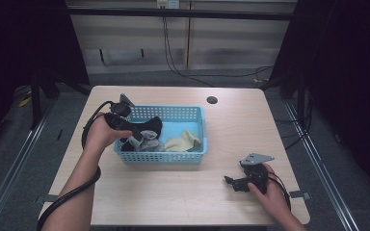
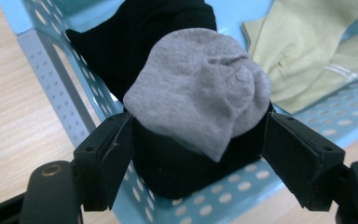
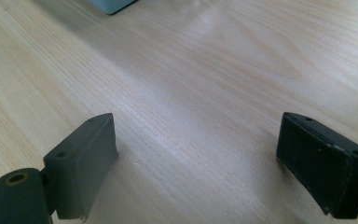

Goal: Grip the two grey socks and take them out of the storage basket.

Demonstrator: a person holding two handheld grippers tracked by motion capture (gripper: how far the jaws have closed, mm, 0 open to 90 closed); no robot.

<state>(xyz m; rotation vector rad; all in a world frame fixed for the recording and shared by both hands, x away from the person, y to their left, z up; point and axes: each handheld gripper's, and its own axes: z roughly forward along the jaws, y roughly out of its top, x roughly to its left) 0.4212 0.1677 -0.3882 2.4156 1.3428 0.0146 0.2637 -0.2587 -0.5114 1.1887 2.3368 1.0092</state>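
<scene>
Soft matt knitted cloth: a grey and black sock, and a pale yellow sock. They lie in a smooth, perforated light blue plastic basket on a pale, faintly glossy wood-grain table. Matt black gripper pads.

Your worktop is pale wood with a dark round hole near its far edge. A blue basket stands directly on it, its left wall beside your left fingers; bare wood lies between your right fingers.

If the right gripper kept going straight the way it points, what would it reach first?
Bare table lies between the open right gripper fingers. Beyond it, the corner of the blue basket sits left of centre, so it would probably pass beside it, though depth is unclear.
</scene>
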